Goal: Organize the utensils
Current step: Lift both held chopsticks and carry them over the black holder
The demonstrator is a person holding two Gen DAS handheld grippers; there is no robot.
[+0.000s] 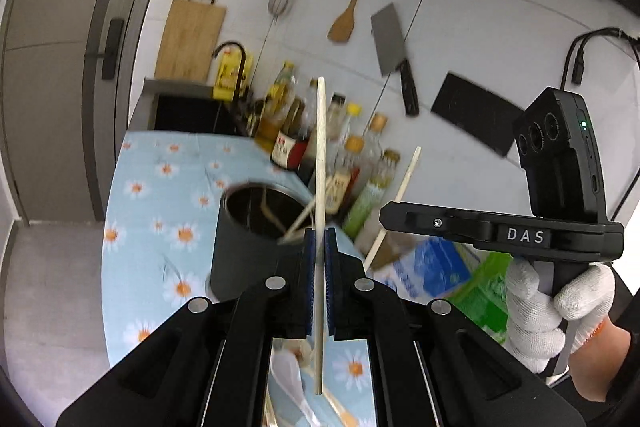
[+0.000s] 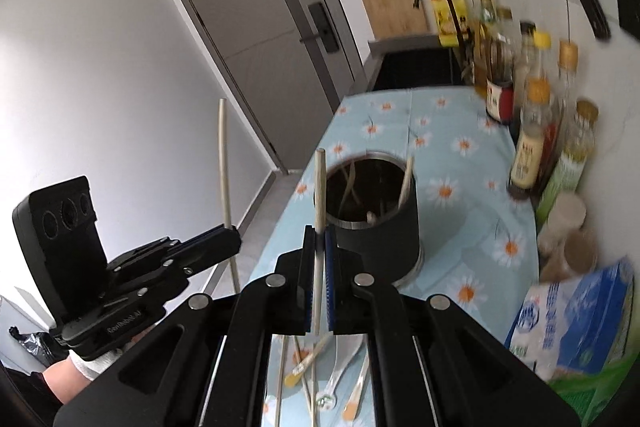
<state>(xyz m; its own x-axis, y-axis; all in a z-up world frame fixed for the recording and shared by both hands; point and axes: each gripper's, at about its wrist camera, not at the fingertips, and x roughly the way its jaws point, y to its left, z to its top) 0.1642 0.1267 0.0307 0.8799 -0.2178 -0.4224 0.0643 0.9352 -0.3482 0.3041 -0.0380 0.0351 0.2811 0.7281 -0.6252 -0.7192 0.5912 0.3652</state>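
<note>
The left gripper (image 1: pixel 319 247) has its jaws clamped on one pale wooden chopstick (image 1: pixel 320 155), held near upright so its lower end can drop into the dark cylindrical utensil holder (image 1: pixel 244 239) on the daisy-print blue worktop (image 1: pixel 152 187). The right gripper (image 2: pixel 319 243) clamps a second pale wooden chopstick (image 2: pixel 319 187) likewise. More utensils, apparently spoons (image 2: pixel 340 379), lie below, unsorted

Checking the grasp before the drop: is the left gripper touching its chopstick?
Touching. The left wrist view shows the left gripper shut on the chopstick.
</note>
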